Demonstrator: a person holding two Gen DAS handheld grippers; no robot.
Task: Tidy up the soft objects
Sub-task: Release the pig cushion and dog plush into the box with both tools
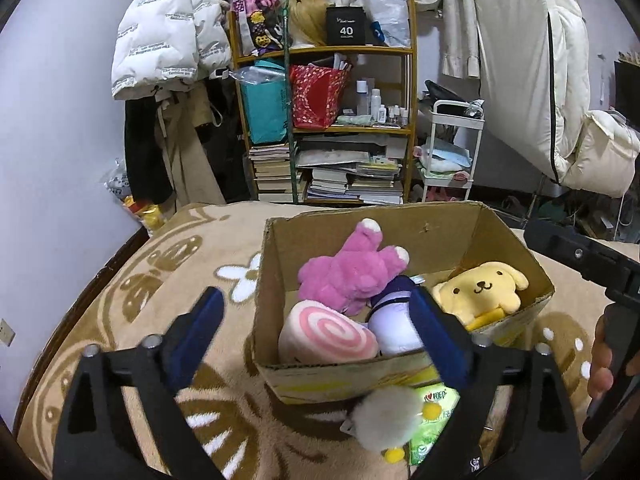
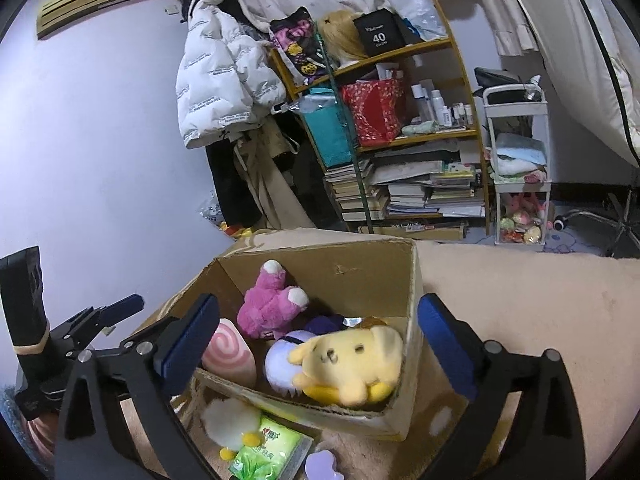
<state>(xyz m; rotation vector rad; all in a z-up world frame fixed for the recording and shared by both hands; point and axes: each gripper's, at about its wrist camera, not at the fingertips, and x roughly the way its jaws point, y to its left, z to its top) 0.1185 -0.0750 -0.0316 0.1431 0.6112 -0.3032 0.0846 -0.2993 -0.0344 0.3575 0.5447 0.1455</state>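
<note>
An open cardboard box [image 1: 352, 376] [image 2: 372, 272] stands on the beige blanket. It holds a pink plush [image 1: 348, 276] [image 2: 272, 304], a pink swirl roll plush [image 1: 328, 336] [image 2: 228, 348], a white-and-purple plush [image 1: 394, 328] [image 2: 280, 360] and a yellow dog plush [image 1: 484, 288] [image 2: 352, 360]. A white duck plush [image 1: 384, 420] [image 2: 230, 420] lies in front of the box beside a green tissue pack [image 1: 434, 420] [image 2: 272, 448]. My left gripper [image 1: 320, 344] is open and empty over the box's near wall. My right gripper [image 2: 316, 344] is open and empty above the box.
A small purple item [image 2: 322, 466] lies on the blanket by the tissue pack. Behind the bed stand a cluttered wooden shelf [image 1: 332, 120] [image 2: 400, 132], a white cart [image 1: 452, 148] [image 2: 520, 160] and hanging coats [image 1: 168, 40].
</note>
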